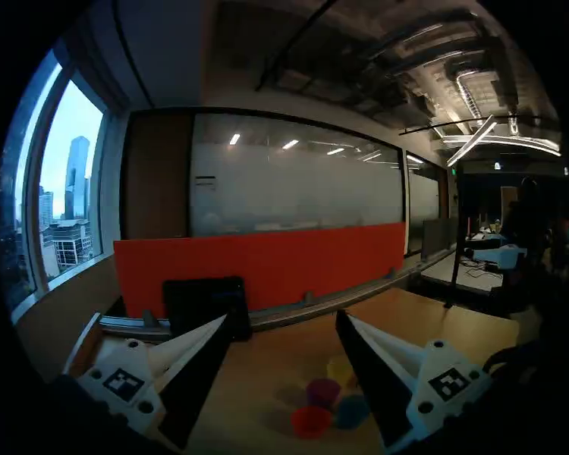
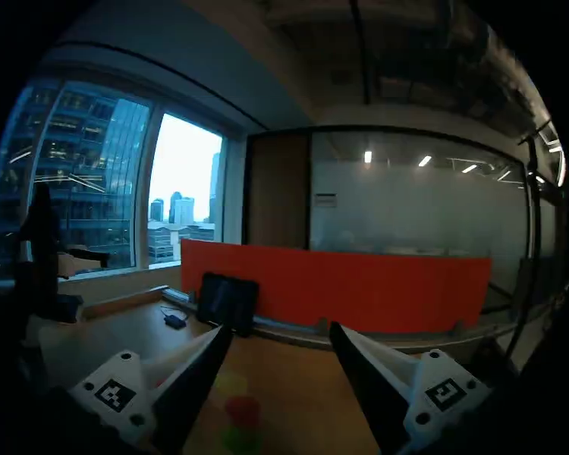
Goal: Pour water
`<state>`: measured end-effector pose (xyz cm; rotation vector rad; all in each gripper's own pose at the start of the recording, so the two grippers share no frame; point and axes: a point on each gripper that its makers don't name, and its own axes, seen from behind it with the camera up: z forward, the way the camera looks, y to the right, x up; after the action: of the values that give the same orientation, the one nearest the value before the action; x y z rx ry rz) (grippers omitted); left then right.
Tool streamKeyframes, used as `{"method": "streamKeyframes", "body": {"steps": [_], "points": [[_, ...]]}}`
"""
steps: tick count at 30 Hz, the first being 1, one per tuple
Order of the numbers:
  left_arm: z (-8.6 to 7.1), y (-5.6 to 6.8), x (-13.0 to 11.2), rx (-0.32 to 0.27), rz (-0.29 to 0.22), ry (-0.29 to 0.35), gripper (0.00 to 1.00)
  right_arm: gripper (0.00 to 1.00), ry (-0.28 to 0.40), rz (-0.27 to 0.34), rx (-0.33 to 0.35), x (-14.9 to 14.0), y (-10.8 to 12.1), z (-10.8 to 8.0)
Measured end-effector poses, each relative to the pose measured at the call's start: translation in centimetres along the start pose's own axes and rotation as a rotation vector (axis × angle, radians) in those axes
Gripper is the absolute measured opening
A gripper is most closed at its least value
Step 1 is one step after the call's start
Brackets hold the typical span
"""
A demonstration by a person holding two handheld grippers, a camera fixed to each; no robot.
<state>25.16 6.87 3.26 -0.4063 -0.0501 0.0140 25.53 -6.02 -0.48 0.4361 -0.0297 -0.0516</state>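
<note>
**Left gripper view.** Left gripper (image 1: 281, 315): fingers spread wide, nothing between them. It hangs above a wooden desk (image 1: 284, 353). The task's things are a tight cluster of small cups, low in the gap between the fingers and closer to the right-hand finger. Yellow cup (image 1: 339, 369) is farthest, then purple cup (image 1: 322, 392) and blue cup (image 1: 351, 411), with red cup (image 1: 311, 421) nearest. The cluster lies ahead of and below the fingertips. The cups seem to stand upright, mouths up, so their long axis is vertical. Which one holds water I cannot tell; too dim. Behind them a black tablet (image 1: 206, 303) is propped before an orange partition (image 1: 284, 262).

**Right gripper view.** Right gripper (image 2: 280, 327): also wide apart and empty. The cups sit low, just beside the inner edge of its left-hand finger. A green cup (image 2: 243, 438) shows at the bottom edge.

Judgement: the left gripper is better lined up on the cluster. The right one would need to shift toward its own left and dip.

**Writing.** Square markers (image 1: 124, 383) on the finger bases carry a code, no words. The notice (image 1: 205, 182) on the glass wall is too small to read.
</note>
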Motion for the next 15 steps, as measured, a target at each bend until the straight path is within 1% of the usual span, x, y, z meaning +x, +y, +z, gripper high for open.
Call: {"method": "streamKeyframes", "body": {"steps": [2,5,15], "points": [[0.0,0.7,-0.1,-0.032,-0.001,-0.004,0.97,1.00,-0.003,-0.005,0.037,0.1,-0.8,-0.1],[0.2,1.4,-0.4,-0.070,0.005,-0.012,0.97,1.00,-0.012,-0.017,0.074,0.0,-1.6,-0.2],[0.7,3.0,-1.6,-0.151,0.003,-0.040,0.97,1.00,-0.057,-0.049,0.124,-1.3,-2.0,-0.4]]}}
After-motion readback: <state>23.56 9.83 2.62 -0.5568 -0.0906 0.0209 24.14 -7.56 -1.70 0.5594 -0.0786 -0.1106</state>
